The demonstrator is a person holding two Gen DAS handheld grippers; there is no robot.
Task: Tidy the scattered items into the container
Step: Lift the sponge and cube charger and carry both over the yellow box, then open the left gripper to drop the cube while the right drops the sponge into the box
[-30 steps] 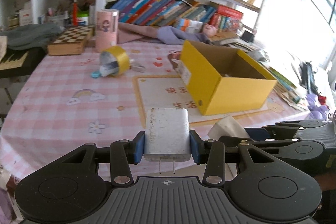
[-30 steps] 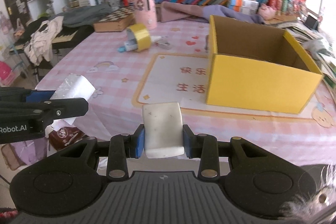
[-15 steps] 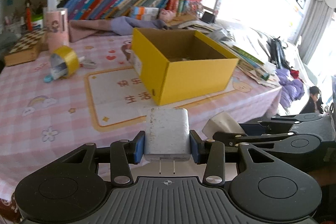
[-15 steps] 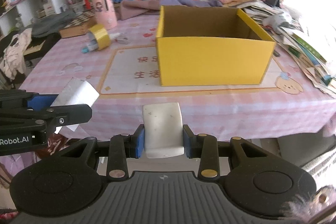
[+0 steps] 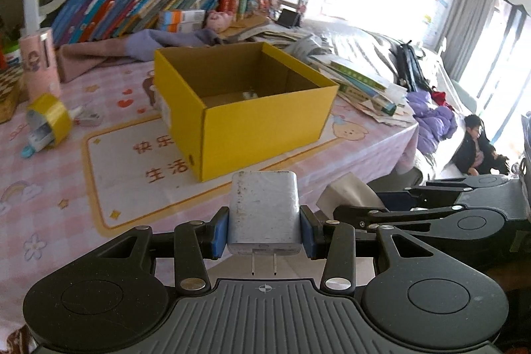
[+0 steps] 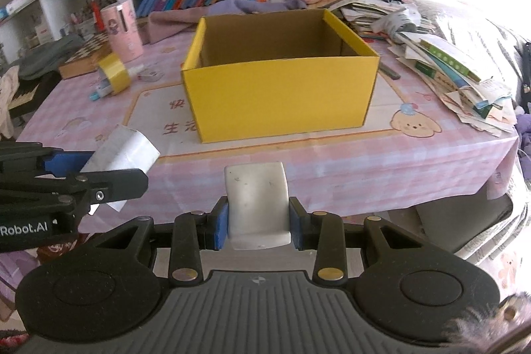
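Note:
My left gripper (image 5: pixel 264 233) is shut on a white wall charger (image 5: pixel 264 211), prongs toward the camera. My right gripper (image 6: pixel 257 221) is shut on a white eraser-like block (image 6: pixel 256 204). Both hover off the table's near edge, short of the open yellow cardboard box (image 5: pixel 262 121), which also shows in the right wrist view (image 6: pixel 282 98). Something small and pale lies on the box floor (image 5: pixel 249 95). A yellow tape roll (image 5: pixel 51 118) with a blue-tipped tube lies on the pink tablecloth left of the box, seen also in the right wrist view (image 6: pixel 114 73).
A pink cylinder (image 6: pixel 122 32) and a chessboard box (image 6: pixel 88 55) stand at the back left. Purple cloth (image 6: pixel 232 7) and bookshelves lie behind the box. A paper and book pile (image 6: pixel 448 65) covers the right side. The left gripper shows at left in the right view (image 6: pixel 66 188).
Both grippers have swung right and closer to the box, which now sits centred ahead. The charger and the white block stay clamped.

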